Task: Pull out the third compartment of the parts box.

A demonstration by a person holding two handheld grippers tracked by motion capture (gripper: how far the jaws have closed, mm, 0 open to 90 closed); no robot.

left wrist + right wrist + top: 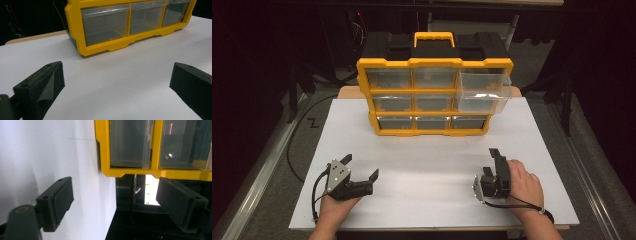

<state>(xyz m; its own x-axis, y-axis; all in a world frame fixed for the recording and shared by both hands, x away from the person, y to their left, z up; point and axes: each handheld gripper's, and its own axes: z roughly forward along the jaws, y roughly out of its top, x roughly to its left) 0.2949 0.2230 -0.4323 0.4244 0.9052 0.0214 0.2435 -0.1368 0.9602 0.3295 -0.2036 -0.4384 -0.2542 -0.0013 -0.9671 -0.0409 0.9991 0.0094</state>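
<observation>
A yellow organizer with clear drawers and a handle on top stands at the back middle of the white table. Its top right drawer is pulled out and looks empty; the other drawers are shut. My left gripper rests near the front left, open, with nothing between its jaws. In the left gripper view that gripper faces the organizer's bottom row. My right gripper lies turned on its side at the front right, open and empty. In the right gripper view, my right gripper looks towards the organizer's corner.
A wide stretch of bare white table lies between the grippers and the organizer. The table's front edge runs just behind both hands. A black cable loops on the floor at the left. Dark furniture surrounds the table.
</observation>
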